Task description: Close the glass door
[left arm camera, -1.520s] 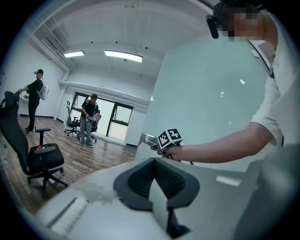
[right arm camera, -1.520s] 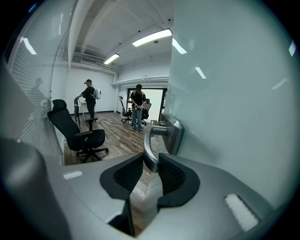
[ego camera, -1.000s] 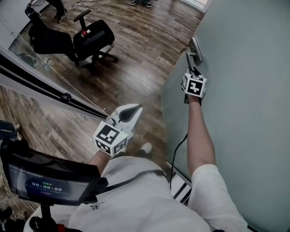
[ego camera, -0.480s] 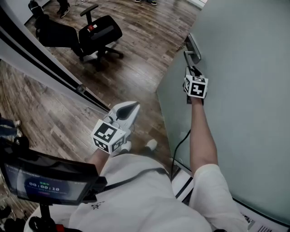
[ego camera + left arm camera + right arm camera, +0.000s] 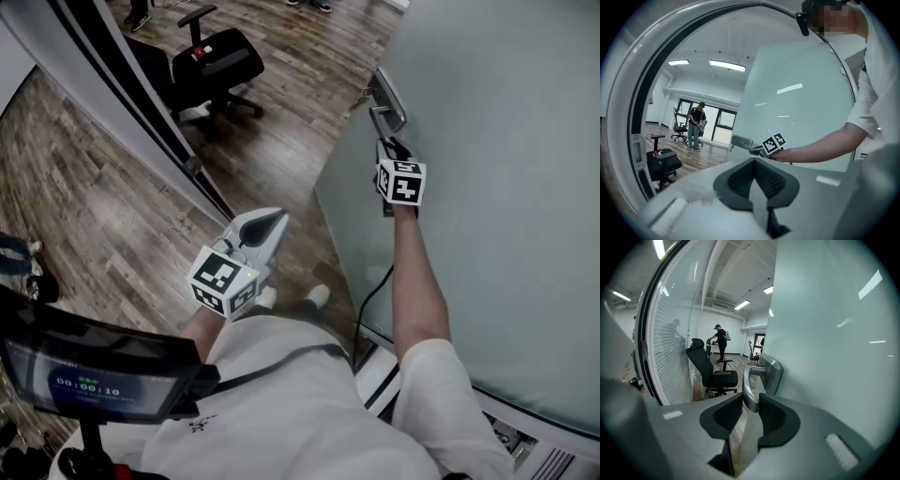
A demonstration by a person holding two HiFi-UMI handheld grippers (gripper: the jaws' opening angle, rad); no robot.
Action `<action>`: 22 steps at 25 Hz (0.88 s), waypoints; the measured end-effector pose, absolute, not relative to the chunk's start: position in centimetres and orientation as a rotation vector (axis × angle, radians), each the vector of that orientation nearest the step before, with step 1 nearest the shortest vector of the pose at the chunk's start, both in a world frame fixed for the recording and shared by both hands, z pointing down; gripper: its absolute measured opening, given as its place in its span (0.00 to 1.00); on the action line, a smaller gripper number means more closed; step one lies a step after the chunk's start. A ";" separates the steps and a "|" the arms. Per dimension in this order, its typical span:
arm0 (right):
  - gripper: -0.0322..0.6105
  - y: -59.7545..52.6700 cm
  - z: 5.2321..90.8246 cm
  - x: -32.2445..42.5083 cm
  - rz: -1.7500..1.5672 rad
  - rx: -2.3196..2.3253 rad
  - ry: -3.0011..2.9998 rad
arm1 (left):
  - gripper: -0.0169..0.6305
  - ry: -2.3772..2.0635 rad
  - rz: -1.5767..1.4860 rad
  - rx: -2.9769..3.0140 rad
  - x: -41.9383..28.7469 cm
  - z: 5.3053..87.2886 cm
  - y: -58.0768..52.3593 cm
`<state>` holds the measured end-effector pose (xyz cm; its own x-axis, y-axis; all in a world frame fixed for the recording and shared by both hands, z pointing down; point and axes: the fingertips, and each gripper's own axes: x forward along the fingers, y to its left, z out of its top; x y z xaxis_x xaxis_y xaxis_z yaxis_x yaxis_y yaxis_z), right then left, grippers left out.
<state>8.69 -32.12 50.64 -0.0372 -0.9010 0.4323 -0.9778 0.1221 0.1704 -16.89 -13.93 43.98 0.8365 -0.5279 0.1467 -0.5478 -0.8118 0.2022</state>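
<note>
Change since earlier: floor showing between the free edge of the glass door (image 5: 506,187) and the dark door frame (image 5: 150,89) has narrowed over the last second; the office chair (image 5: 220,61) now sits closer to the top edge of the head view. Both grippers have travelled with the person, and the right one has kept its place on the handle.
Left gripper (image 5: 272,220): held low, left of the door and well apart from it, above open floor. Its own view shows the pads met at the tip with nothing between them (image 5: 753,180). Idle.
Door position: frosted pane fills the right of the scene, partly open, free edge towards the far left.
Door handle (image 5: 382,114): metal lever on the door face, near the free edge, far of the right hand. Its long axis lies along the pane, roughly in line with the gripper's reach.
Right gripper (image 5: 386,145): the nearer hand by far. Jaws drawn narrow and clamped on the lever's near end (image 5: 749,392), pads on both sides of it.
Deciding relation: frame lies left and far of the handle, so the swing, in my judgement, must carry that way.
</note>
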 end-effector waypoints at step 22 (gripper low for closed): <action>0.24 -26.2 50.7 -5.2 0.174 1.690 -2.064 | 0.03 -0.898 0.019 2.763 -26.6 43.7 -9.8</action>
<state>-5.18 -26.21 50.70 -0.1358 -0.8944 0.4263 -0.9531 0.2354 0.1904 -26.58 -9.78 43.66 0.8116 -0.5780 0.0848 -0.5812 -0.7840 0.2182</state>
